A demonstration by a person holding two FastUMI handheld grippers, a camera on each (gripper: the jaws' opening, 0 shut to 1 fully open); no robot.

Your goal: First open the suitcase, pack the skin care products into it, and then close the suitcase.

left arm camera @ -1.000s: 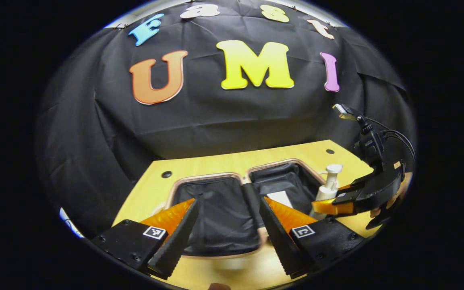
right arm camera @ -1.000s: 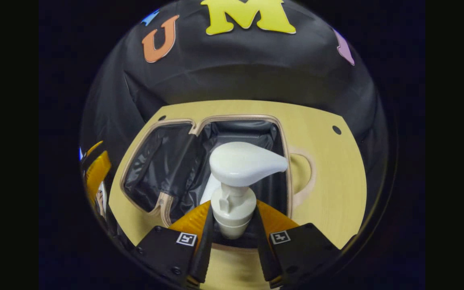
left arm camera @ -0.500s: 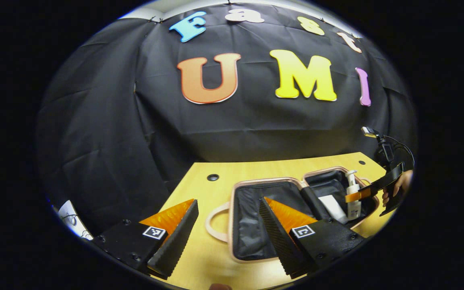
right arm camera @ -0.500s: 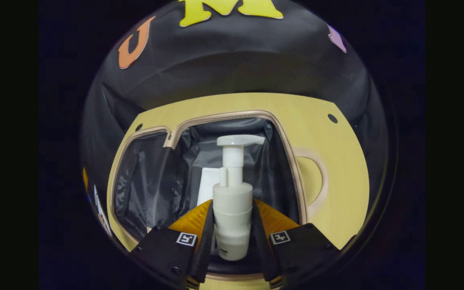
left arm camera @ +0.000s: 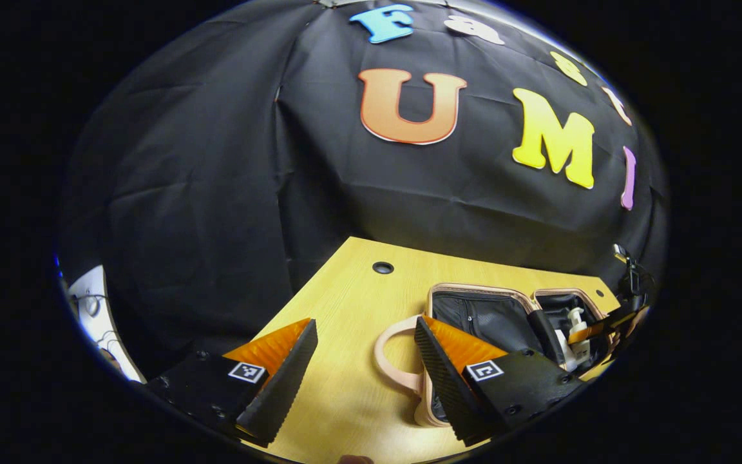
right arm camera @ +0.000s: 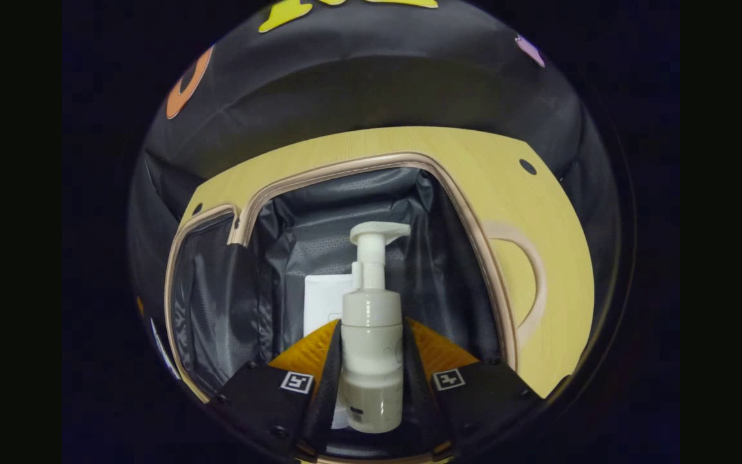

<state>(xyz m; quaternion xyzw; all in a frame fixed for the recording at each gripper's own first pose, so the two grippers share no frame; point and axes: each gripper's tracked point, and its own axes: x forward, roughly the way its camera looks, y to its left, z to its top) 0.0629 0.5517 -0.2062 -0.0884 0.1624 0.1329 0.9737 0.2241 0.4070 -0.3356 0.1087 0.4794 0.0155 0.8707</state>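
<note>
Swung away to its own left since a second ago, the left gripper [left arm camera: 358,380] now hangs over bare table [left arm camera: 345,290] with its jaws spread wide and nothing between them; in the left gripper view the open suitcase [left arm camera: 493,316] has slid to the right of its fingers, one loop handle [left arm camera: 391,361] lying flat on the wood just beside the nearer finger. Farther off in that view the right gripper [left arm camera: 593,328] holds the pump bottle [left arm camera: 578,335] down inside the far half of the case. In the right gripper view the right gripper [right arm camera: 371,380] pinches the pump bottle [right arm camera: 371,348] by its round body, both fingers pressed on the sides, and the bottle has sunk lower into the black-lined compartment than before. Its long axis stands upright, the spout turned to the view's right. A white flat pack [right arm camera: 324,303] sits just behind it. The bottle looks like stiff, smooth plastic, probably light and somewhat slippery; the body is the safer hold, the thin pump neck less so.
</note>
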